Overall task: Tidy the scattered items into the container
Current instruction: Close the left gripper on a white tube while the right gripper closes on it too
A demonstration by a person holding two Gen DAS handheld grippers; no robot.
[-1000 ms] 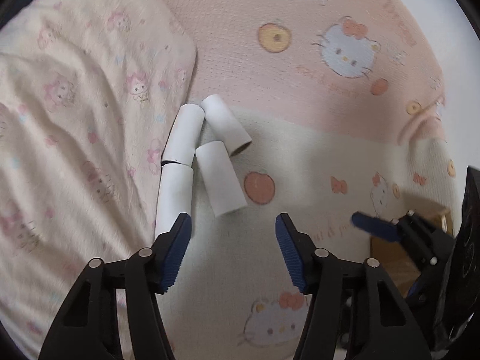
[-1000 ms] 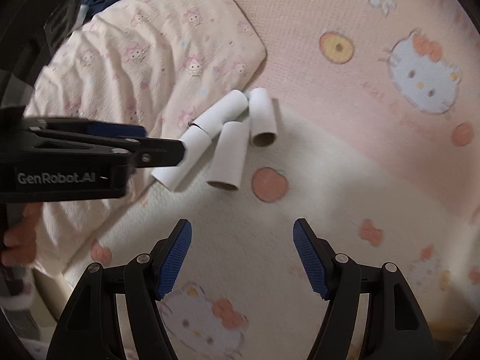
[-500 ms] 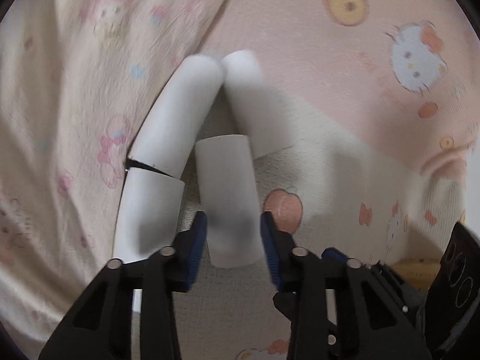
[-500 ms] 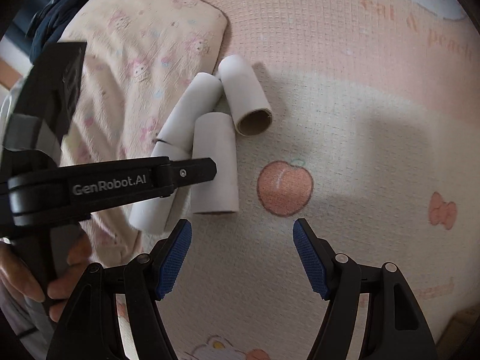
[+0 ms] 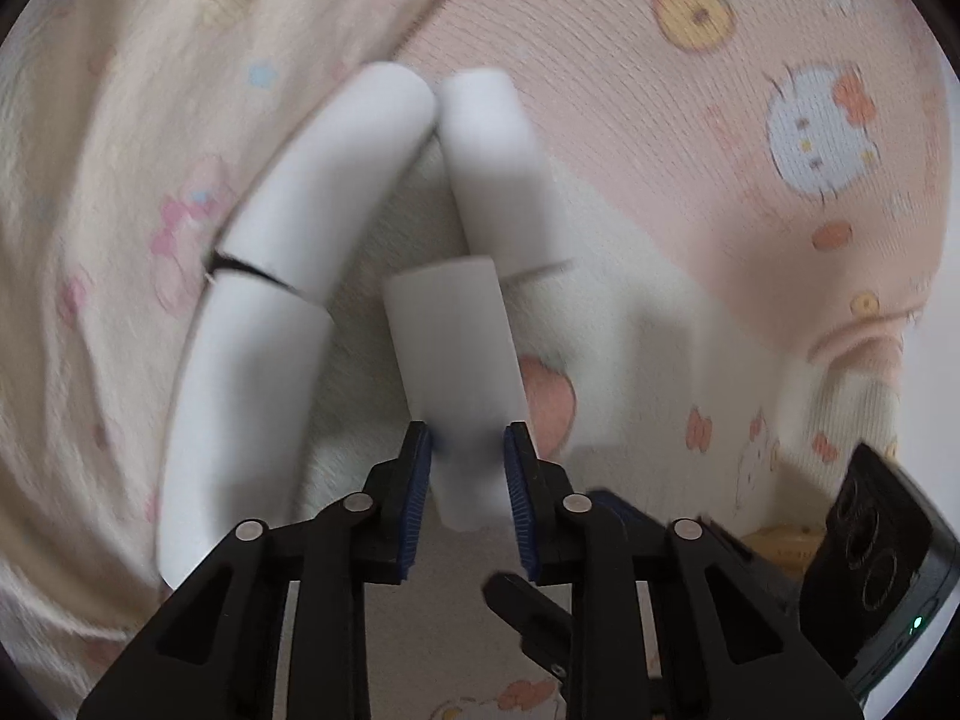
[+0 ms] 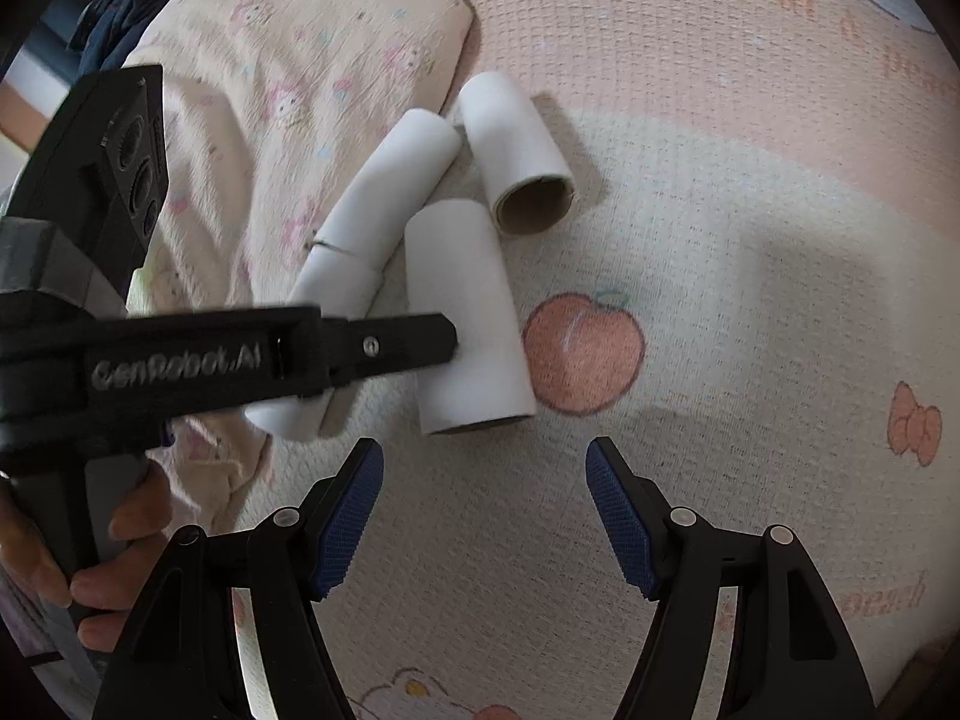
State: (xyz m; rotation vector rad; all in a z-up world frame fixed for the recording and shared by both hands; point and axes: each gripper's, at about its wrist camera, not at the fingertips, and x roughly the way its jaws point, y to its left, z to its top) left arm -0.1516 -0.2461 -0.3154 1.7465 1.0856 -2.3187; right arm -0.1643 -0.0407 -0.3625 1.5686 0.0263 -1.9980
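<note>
While pinching the near end of a white tube (image 5: 453,360), left tongs (image 5: 467,462) closed narrow on both its sides. Right tongs (image 6: 485,516) spread wide, holding nothing, just near of that same tube (image 6: 465,312). Lying on a pink and cream blanket (image 6: 750,300). To its left, two more tubes end to end (image 6: 366,222); to the far right, a fourth tube (image 6: 516,153). Far left, a pillow (image 6: 288,48).
</note>
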